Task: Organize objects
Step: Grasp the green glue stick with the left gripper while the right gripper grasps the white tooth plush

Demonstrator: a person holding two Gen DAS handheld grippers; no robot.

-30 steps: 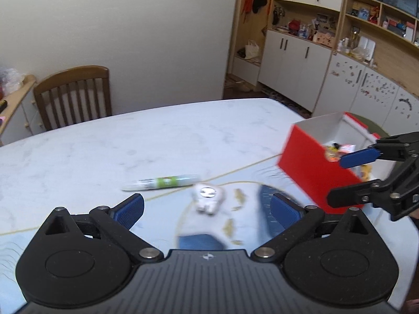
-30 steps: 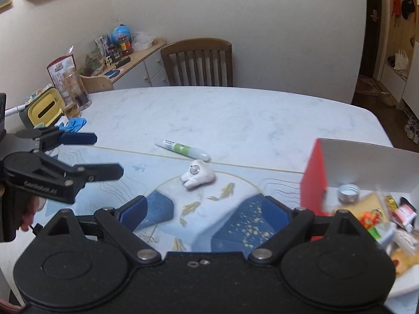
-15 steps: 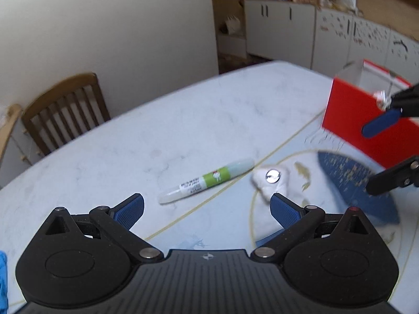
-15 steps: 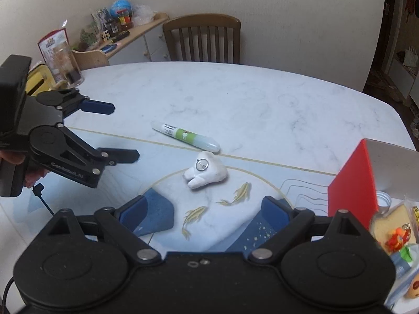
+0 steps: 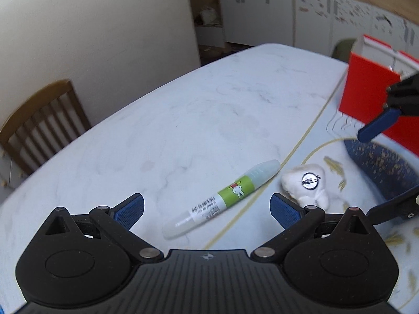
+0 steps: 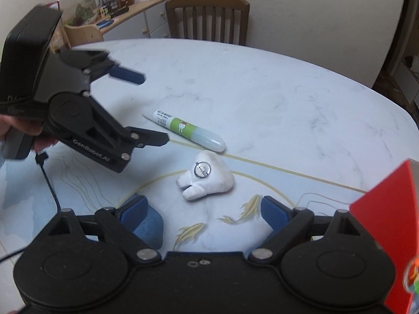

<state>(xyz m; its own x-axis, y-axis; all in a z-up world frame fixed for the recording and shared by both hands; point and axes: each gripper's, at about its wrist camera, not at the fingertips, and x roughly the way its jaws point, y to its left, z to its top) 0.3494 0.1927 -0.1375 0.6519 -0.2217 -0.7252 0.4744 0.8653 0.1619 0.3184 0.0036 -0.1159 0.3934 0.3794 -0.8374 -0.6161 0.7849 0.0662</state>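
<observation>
A white and green tube (image 5: pixel 221 198) lies on the white marble table (image 5: pixel 196 120); in the right wrist view it (image 6: pixel 183 129) lies just beyond a white tooth-shaped toy (image 6: pixel 205 178). The toy (image 5: pixel 307 185) sits right of the tube. My left gripper (image 5: pixel 207 210) is open and empty, with the tube between its fingers; it shows in the right wrist view (image 6: pixel 154 108) left of the tube. My right gripper (image 6: pixel 204 209) is open and empty just short of the toy, and shows in the left wrist view (image 5: pixel 371 170).
A red box (image 5: pixel 371 99) holding small items stands at the table's right; its corner shows in the right wrist view (image 6: pixel 387 225). A blue patterned mat (image 6: pixel 78 178) covers the near table. A wooden chair (image 6: pixel 207 18) and a cluttered sideboard (image 6: pixel 117 18) stand behind.
My left gripper has moved left and down from near the toy to the tube. My right gripper has moved away from the red box and closer to the toy.
</observation>
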